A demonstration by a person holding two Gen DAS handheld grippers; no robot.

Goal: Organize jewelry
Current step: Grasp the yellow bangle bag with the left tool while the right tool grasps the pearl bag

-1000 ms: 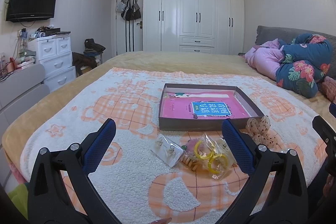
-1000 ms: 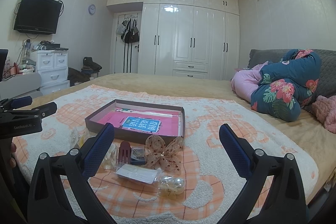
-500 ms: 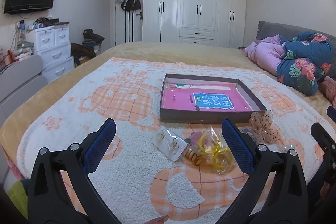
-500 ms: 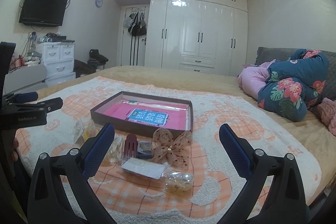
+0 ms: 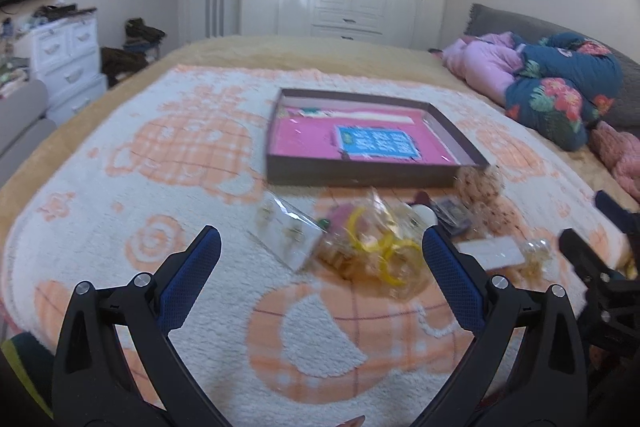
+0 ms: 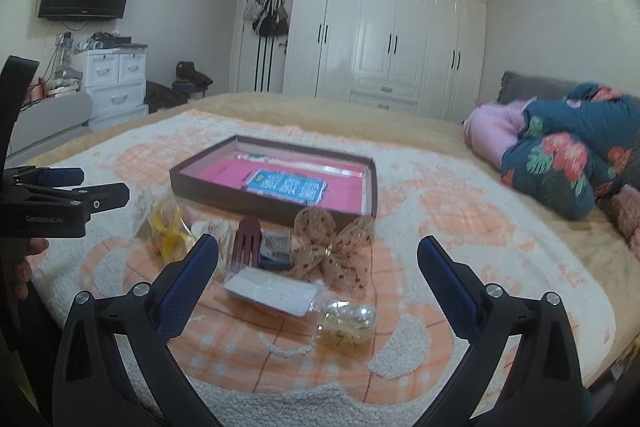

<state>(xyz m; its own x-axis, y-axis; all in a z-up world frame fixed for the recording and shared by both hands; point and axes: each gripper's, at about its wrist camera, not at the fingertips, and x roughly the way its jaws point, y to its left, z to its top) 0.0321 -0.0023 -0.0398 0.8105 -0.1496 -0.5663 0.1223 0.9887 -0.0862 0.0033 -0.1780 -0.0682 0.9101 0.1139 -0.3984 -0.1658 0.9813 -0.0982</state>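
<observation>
A shallow brown box (image 5: 360, 177) (image 6: 260, 205) with a pink lining lies on the bed blanket. In front of it sit loose jewelry items: an earring card in a clear sleeve (image 5: 286, 233), a bag of yellow rings (image 5: 380, 251) (image 6: 168, 231), a dotted mesh bow (image 6: 332, 247) (image 5: 480, 187), a dark red hair claw (image 6: 246, 241), a white card packet (image 6: 272, 291) and a bag of pearls (image 6: 348, 323). My left gripper (image 5: 322, 279) hangs open just short of the earring card and yellow rings. My right gripper (image 6: 318, 277) is open above the white card packet.
The white and orange blanket (image 5: 160, 155) covers a tan bed. A folded floral and pink quilt (image 6: 560, 163) lies at the right. White drawers (image 6: 114, 83) and a grey seat stand past the bed's left edge. A white wardrobe (image 6: 380, 39) fills the far wall.
Both grippers have tilted down and moved forward toward the jewelry pile, which now appears larger and closer. Both stay open and nothing on the blanket has moved.
</observation>
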